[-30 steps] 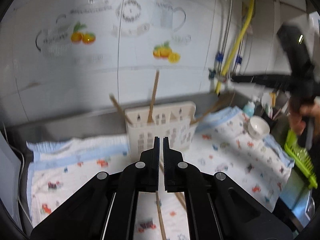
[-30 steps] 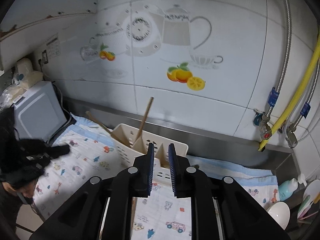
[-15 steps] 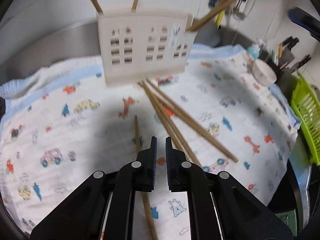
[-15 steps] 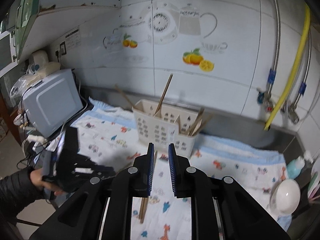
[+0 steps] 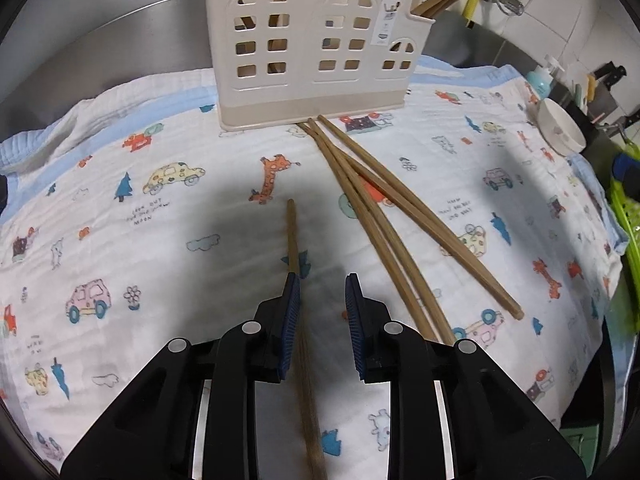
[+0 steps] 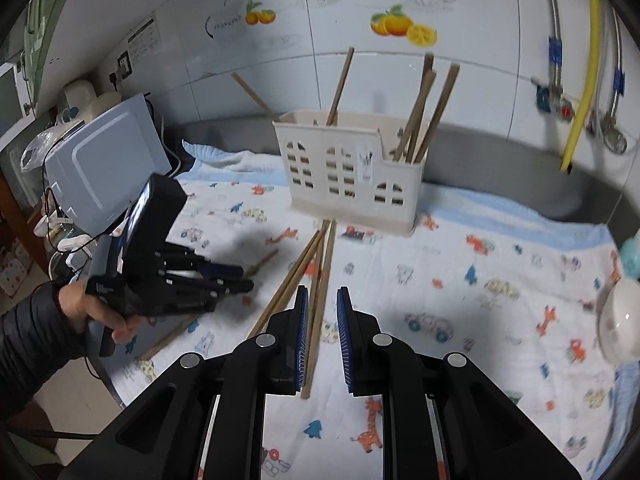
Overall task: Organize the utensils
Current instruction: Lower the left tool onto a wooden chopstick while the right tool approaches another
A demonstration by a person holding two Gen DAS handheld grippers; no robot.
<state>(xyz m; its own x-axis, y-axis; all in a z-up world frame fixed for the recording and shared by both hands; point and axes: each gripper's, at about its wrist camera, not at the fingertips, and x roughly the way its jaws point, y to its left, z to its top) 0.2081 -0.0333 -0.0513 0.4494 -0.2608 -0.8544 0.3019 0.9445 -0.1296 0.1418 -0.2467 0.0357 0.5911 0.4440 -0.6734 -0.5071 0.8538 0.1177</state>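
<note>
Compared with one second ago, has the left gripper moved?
Yes. The left gripper has come down toward the cloth: the utensil holder, formerly level with its jaws, now sits high in its view. The jaws have just been opening beside a single chopstick.

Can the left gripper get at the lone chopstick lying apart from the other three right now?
Probably yes. The left gripper has just been opening right over the lone chopstick, which runs between its fingers; only bare cloth lies around it.

printed cloth (image 5: 168, 216) (steel counter (image 5: 120, 36) beneath)
</note>
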